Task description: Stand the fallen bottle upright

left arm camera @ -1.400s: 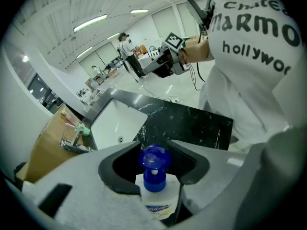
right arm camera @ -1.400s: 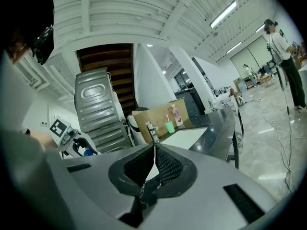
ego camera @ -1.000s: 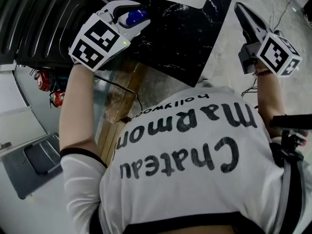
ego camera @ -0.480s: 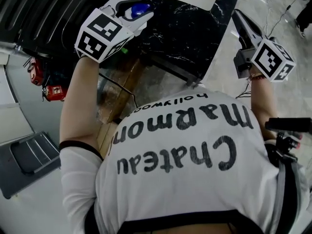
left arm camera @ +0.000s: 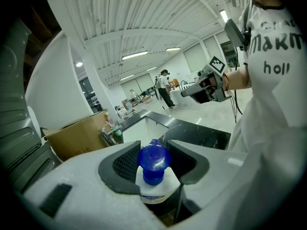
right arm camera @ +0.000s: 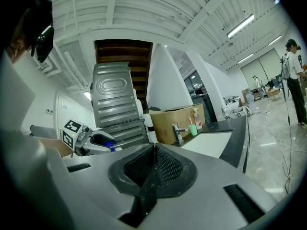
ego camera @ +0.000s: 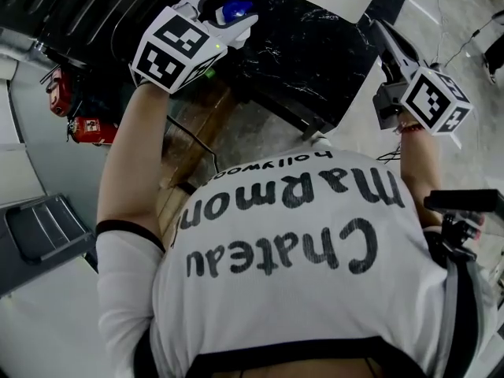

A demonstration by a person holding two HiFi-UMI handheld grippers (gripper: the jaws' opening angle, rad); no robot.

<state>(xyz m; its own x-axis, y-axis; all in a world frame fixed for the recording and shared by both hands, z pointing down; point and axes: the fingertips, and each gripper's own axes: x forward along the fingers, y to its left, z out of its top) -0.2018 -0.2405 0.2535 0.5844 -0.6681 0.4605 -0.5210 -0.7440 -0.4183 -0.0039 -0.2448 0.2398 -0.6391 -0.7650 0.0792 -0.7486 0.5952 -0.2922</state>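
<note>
Now | bottle [left arm camera: 154, 163]: clamped in left gripper [left arm camera: 153, 147] | right gripper [right arm camera: 153, 159]: closed, empty

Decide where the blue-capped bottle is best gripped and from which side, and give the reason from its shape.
Grip the bottle by its white shoulder just under the blue cap, jaws closing from its two sides. The cap is rounded and probably slippery; the body below is wider and steadier. The left gripper holds it this way.

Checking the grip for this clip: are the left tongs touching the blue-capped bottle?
Touching. The left gripper view shows the left tongs closed on the bottle, pressing it from both sides.
</note>
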